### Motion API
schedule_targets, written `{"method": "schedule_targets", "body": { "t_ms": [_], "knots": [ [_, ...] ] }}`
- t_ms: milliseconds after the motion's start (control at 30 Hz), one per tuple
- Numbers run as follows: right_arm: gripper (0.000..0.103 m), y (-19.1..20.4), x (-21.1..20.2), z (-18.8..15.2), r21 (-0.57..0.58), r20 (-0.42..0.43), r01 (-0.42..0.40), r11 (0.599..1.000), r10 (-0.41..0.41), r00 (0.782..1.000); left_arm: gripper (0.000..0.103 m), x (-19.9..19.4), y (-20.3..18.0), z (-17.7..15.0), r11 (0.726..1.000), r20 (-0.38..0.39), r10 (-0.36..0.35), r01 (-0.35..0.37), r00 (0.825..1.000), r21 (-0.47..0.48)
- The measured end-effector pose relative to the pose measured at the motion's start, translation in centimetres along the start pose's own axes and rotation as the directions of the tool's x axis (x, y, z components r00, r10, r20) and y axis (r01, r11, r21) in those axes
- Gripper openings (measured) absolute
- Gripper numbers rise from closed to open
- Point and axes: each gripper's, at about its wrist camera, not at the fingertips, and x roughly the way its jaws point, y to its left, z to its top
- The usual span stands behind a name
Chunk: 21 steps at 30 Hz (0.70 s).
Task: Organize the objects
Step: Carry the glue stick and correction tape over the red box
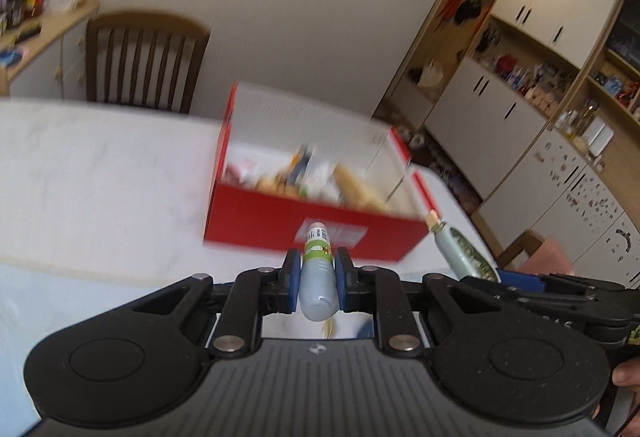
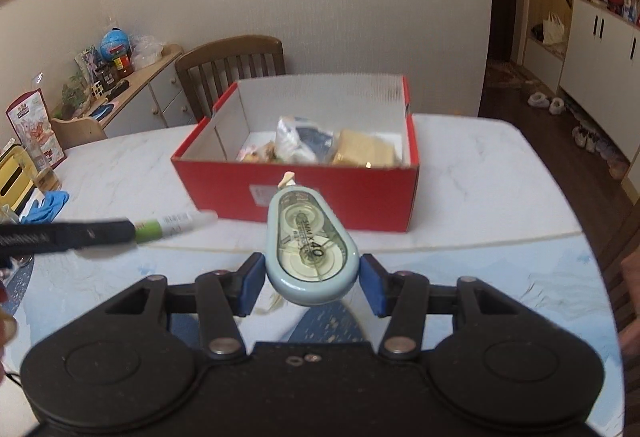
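My left gripper (image 1: 317, 283) is shut on a small grey-and-green tube (image 1: 317, 269) with a white cap, held above the table and pointing toward the red box (image 1: 304, 227). My right gripper (image 2: 312, 283) is shut on a pale blue correction tape dispenser (image 2: 311, 245), its blue pads against the dispenser's sides. The red box (image 2: 320, 197) stands open on the white table (image 2: 480, 173), with several packets inside. In the right wrist view the left gripper with the tube (image 2: 172, 225) reaches in from the left. In the left wrist view the dispenser (image 1: 464, 249) shows at the right.
A wooden chair (image 2: 232, 65) stands behind the table. A blue glove (image 2: 48, 205) and a glass lie at the table's left edge. A sideboard (image 2: 136, 93) with clutter is at the far left, cabinets (image 1: 520, 77) at the right. A blue-patterned mat (image 2: 500, 277) covers the near table.
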Motion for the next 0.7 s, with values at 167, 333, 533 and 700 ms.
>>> {"method": "schedule_targets", "body": {
  "t_ms": [167,333,533,700],
  "knots": [
    [0.051,-0.6,0.4,2.8,-0.020,0.048,0.019,1.000,-0.018,0.999,0.016,1.1,-1.3,3.0,0.998,0.056,0.026,-0.029,0.998,0.058],
    [0.051,-1.3,2.3,5.4,-0.034,0.050,0.024,0.999,-0.023,0.999,0.016,3.7,-2.0,5.1,0.991,0.076,0.080,-0.088,0.994,0.100],
    [0.051,-2.1,6.8,7.8,-0.081,0.023,0.076,0.994,-0.074,0.997,0.016,7.9,-2.2,7.0,0.975,0.083,0.138,-0.150,0.987,0.162],
    [0.051,-2.4,11.0,9.1,-0.092,-0.023,0.096,0.991,-0.099,0.995,0.016,11.8,-2.3,7.6,0.957,0.049,0.189,-0.195,0.981,0.214]
  ]
}}
